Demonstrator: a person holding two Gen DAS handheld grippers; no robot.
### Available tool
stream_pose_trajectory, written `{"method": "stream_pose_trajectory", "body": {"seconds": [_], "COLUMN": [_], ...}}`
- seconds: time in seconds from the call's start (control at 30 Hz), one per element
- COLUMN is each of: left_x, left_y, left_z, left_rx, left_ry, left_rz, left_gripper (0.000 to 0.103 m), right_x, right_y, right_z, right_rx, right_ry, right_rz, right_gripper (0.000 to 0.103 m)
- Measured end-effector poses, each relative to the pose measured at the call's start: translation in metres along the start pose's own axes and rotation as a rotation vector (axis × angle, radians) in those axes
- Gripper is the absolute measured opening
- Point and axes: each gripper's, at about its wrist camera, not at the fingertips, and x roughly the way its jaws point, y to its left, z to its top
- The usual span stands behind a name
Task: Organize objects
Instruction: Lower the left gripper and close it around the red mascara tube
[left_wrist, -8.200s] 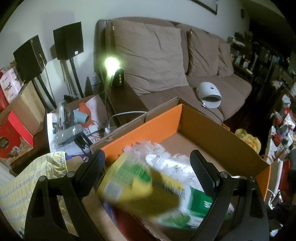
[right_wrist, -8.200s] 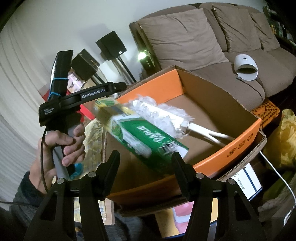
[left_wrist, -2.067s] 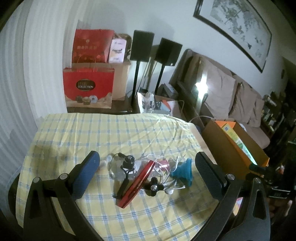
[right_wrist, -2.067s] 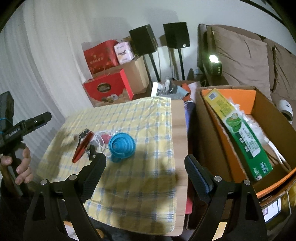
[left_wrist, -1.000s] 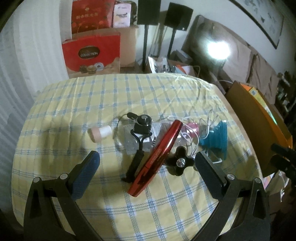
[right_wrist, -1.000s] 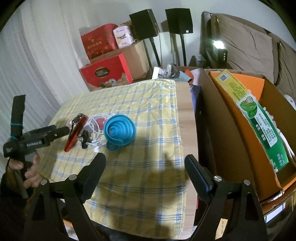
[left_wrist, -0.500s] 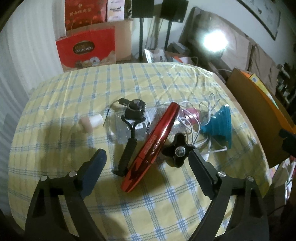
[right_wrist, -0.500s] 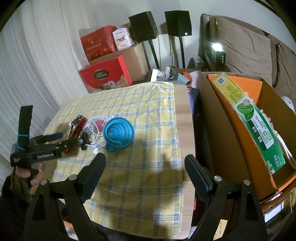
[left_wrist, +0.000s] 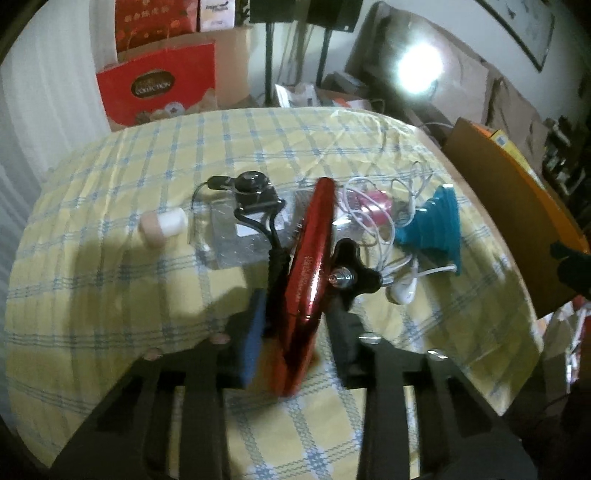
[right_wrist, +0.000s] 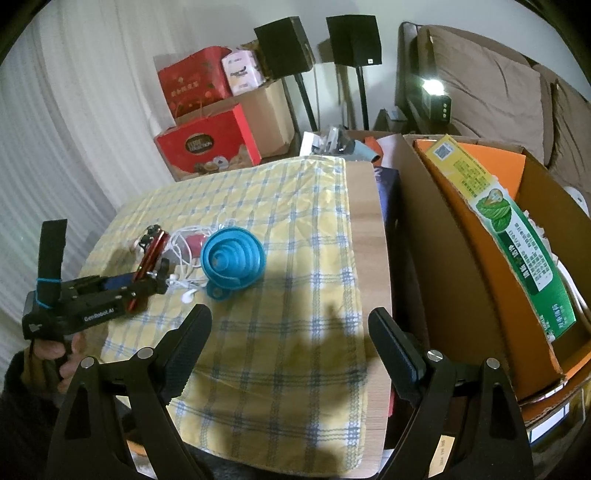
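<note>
My left gripper (left_wrist: 295, 325) is shut on the near end of a long red case (left_wrist: 310, 266) that lies on the yellow checked tablecloth (left_wrist: 110, 314). A black strap (left_wrist: 275, 266) is pinched beside it. The right wrist view shows the left gripper (right_wrist: 151, 280) on the red case (right_wrist: 151, 251). Around it lie a black knob (left_wrist: 351, 277), white earphones (left_wrist: 402, 291), a blue folding funnel (left_wrist: 439, 229), a pink item (left_wrist: 376, 203), a clear bag (left_wrist: 240, 236) and a small pale roll (left_wrist: 162, 229). My right gripper (right_wrist: 288, 350) is open and empty above the cloth (right_wrist: 295, 332), near the funnel (right_wrist: 232, 258).
A large cardboard box with orange lining (right_wrist: 461, 258) stands right of the table and holds a green and yellow carton (right_wrist: 517, 236). Red gift boxes (right_wrist: 207, 144), speakers on stands (right_wrist: 351, 40) and a brown sofa (right_wrist: 491, 81) are behind. A bright lamp (left_wrist: 417, 66) glares.
My left gripper has moved down and forward and closed on the red case's near end. The right gripper has stayed open and nearly still.
</note>
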Motion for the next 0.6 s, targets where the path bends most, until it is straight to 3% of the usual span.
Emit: {"method": "stream_pose_trajectory", "body": {"seconds": [0.4, 0.6], "left_x": [-0.019, -0.029], "left_y": [-0.002, -0.014], "left_z": [-0.001, -0.007], "left_rx": [-0.014, 0.061], "left_ry": [-0.002, 0.002], "left_rz": [-0.118, -0.091], "left_gripper": [0.019, 0.019], "right_x": [-0.004, -0.004], "right_y": [0.0, -0.001], "right_z": [0.001, 0.001], "right_rx": [0.002, 0.0], "right_ry": [-0.008, -0.007], "right_rz": [-0.002, 0.0], "right_gripper": [0.088, 0.088]}}
